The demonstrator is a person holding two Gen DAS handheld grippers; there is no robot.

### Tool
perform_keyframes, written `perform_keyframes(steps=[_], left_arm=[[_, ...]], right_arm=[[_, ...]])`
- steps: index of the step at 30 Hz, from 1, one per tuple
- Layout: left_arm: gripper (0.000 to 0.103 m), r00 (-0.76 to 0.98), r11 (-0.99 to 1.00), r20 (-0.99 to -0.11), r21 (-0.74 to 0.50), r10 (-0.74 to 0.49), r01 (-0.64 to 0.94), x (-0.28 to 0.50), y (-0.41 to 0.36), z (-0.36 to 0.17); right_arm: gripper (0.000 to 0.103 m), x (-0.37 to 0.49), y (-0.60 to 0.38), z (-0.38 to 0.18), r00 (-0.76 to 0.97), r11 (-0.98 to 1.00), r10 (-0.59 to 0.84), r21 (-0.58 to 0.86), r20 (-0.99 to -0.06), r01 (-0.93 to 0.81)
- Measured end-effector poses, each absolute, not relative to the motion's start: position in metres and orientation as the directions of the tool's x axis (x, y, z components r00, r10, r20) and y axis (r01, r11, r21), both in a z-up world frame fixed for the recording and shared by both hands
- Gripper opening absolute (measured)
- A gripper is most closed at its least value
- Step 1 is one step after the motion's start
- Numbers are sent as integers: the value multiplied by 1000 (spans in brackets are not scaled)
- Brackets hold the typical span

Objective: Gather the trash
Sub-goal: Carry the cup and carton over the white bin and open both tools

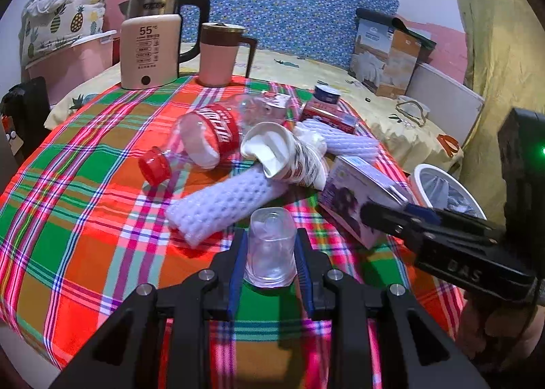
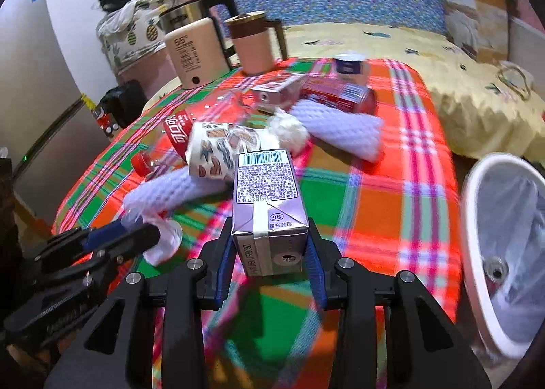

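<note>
My left gripper (image 1: 270, 244) is shut on a clear plastic cup (image 1: 270, 247), upside down over the plaid tablecloth (image 1: 85, 218). My right gripper (image 2: 269, 245) is shut on a purple drink carton (image 2: 269, 205), which also shows in the left wrist view (image 1: 354, 198). Trash lies mid-table: an empty cola bottle (image 1: 201, 140), a crumpled paper cup (image 1: 286, 153), two white foam nets (image 1: 221, 205) (image 2: 340, 126), a red can (image 2: 337, 92) and a small box (image 2: 277, 90). A white bin (image 2: 477, 252) with a liner stands off the table's right edge.
An electric kettle (image 1: 151, 44) and a pink mug (image 1: 219, 55) stand at the table's far edge. A small dark pot (image 2: 351, 65) sits behind the can. A bed with yellow sheet (image 1: 391, 113) lies beyond, with a boxed item (image 1: 385, 58) on it.
</note>
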State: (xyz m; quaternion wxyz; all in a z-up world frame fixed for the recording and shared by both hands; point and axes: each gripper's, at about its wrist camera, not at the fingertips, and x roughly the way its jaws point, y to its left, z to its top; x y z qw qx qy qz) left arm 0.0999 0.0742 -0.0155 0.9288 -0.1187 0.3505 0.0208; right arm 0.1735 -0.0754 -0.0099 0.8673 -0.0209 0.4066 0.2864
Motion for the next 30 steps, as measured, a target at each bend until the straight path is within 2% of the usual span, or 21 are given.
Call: perform_keyframes(steps=[30], left_arm=[[29,753,985,-641,-159,-153,65,105,-20,9]], right_arm=[[39,148,-167,8,639,906,417,242,-646,-347]])
